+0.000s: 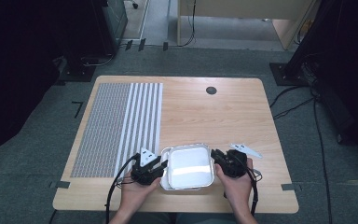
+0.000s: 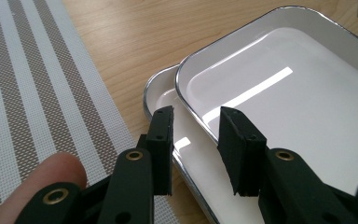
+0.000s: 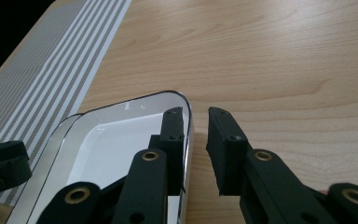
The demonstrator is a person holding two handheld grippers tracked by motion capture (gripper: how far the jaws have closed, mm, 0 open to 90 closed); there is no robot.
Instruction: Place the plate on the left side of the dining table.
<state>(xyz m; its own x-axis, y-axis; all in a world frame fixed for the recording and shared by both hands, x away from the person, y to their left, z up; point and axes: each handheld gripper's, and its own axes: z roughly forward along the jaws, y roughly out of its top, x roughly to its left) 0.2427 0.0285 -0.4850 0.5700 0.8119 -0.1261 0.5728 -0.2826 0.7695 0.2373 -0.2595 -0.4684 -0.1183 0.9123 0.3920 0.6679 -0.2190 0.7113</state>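
Note:
Two white enamel trays lie stacked near the table's front edge, the upper tray [image 1: 186, 147] shifted a little right of the lower tray [image 1: 163, 155]. My left gripper [image 1: 164, 164] is open at their left side. In the left gripper view, the left gripper [image 2: 196, 113] has its jaws on either side of the upper tray's rim [image 2: 192, 108], above the lower tray [image 2: 151, 88]. My right gripper [image 1: 214, 157] is open at the right side. In the right gripper view, the right gripper [image 3: 196, 112] has one jaw inside the upper tray [image 3: 135, 99] and one outside.
A grey and white striped placemat [image 1: 116, 121] covers the table's left part, close beside the trays. A dark round grommet [image 1: 211, 90] sits near the far edge. Bare wood [image 3: 284, 70] stretches to the right of and beyond the trays.

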